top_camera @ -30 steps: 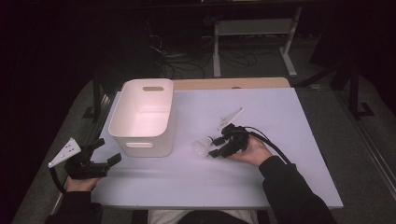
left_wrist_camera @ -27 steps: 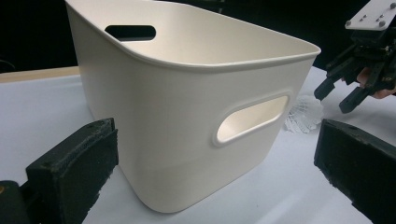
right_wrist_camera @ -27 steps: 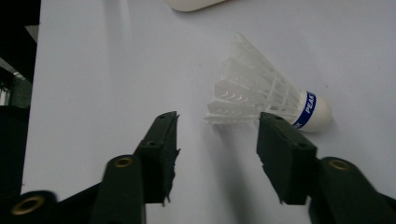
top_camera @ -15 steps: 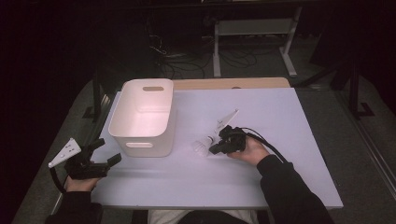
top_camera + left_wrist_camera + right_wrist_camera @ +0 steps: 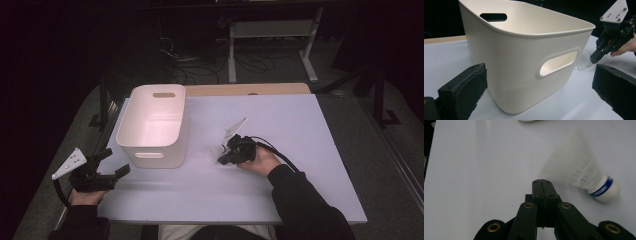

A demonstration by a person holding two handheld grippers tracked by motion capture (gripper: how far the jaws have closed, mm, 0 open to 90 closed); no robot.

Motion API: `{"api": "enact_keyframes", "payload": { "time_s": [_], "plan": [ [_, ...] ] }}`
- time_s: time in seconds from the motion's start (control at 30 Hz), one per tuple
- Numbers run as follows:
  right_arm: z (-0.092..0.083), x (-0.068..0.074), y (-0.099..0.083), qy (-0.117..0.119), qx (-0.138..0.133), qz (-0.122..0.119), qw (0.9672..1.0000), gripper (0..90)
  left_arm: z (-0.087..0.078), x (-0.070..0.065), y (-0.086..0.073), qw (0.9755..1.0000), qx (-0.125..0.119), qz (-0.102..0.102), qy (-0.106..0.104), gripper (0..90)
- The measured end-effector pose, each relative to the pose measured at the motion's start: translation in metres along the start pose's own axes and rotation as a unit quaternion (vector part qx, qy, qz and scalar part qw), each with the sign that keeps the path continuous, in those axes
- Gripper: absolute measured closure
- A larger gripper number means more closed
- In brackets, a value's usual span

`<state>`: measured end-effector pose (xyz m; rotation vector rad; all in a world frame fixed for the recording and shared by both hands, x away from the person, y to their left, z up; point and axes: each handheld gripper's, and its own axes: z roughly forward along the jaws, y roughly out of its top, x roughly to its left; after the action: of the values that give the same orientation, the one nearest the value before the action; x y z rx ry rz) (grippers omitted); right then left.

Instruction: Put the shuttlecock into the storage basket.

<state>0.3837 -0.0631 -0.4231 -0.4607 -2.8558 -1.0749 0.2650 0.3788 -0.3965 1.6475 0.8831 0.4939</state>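
Note:
A white shuttlecock (image 5: 579, 173) with a blue band at its cork lies on its side on the white table sheet (image 5: 300, 130). My right gripper (image 5: 542, 181) is shut with its jaws pressed flat together and nothing between them; the shuttlecock lies just to their right in the right gripper view. From the high view, that gripper (image 5: 222, 160) rests mid-table, tips beside the shuttlecock (image 5: 212, 151). At the table's front left edge my left gripper (image 5: 116, 162) is held open, facing the white bin (image 5: 524, 50), with no object between its jaws.
The white handled bin (image 5: 150, 156) stands at the left of the table, its inside pale and bare where I can see it. Beyond the bin, the left gripper view picks up the right gripper (image 5: 596, 58). Cables and a desk frame (image 5: 270, 30) lie on the dark floor behind the table.
The right gripper's jaws have come together next to the shuttlecock, and that hand has crept slightly left. The left gripper and the bin have stayed put.

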Motion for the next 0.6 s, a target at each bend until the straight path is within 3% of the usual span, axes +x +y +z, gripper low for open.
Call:
{"api": "enact_keyframes", "payload": {
  "time_s": [0.4,0.6],
  "plan": [
    [0.018,0.002,0.025,0.000,0.006,-0.018,0.9998,88.8,-0.001,0.000,0.000,1.0000,-0.001,0.000,-0.001,0.0],
    [0.021,0.001,0.028,-0.006,0.007,-0.018,0.9998,88.7,-0.001,-0.001,0.000,1.0000,-0.002,-0.001,-0.001,0.0]
  ]
}}
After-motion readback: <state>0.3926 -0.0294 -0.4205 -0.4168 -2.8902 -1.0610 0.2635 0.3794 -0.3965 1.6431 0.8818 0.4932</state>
